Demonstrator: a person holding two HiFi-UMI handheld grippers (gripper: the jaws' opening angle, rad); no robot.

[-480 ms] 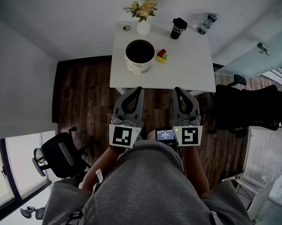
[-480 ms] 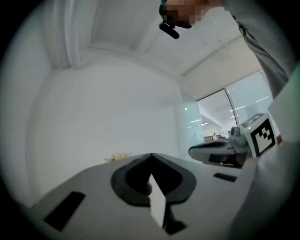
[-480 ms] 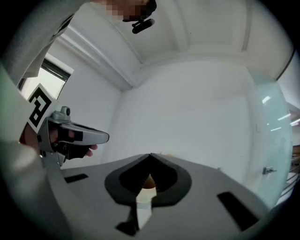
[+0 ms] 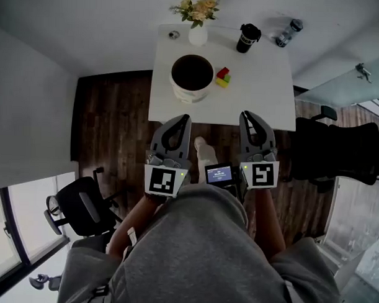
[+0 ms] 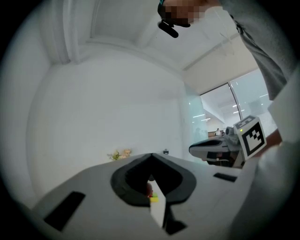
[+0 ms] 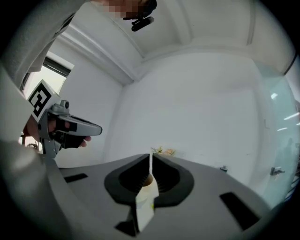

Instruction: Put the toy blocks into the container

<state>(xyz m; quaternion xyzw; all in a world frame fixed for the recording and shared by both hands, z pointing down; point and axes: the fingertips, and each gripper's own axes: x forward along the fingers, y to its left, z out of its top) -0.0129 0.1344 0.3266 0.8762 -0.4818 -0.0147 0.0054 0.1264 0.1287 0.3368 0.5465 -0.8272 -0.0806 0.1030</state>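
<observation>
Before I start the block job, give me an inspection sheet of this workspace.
Surface: white table, mostly bare.
Job's things: toy blocks beside the container, to its right in the head view; none visibly inside.
Clutter: flower vase, black cup, bottle and small round object along the far edge.
Grippers: left gripper and right gripper both shut, empty, level, short of the table.
Cables: nothing seen.
Surroundings: wooden floor; left office chair, right office chair.
</observation>
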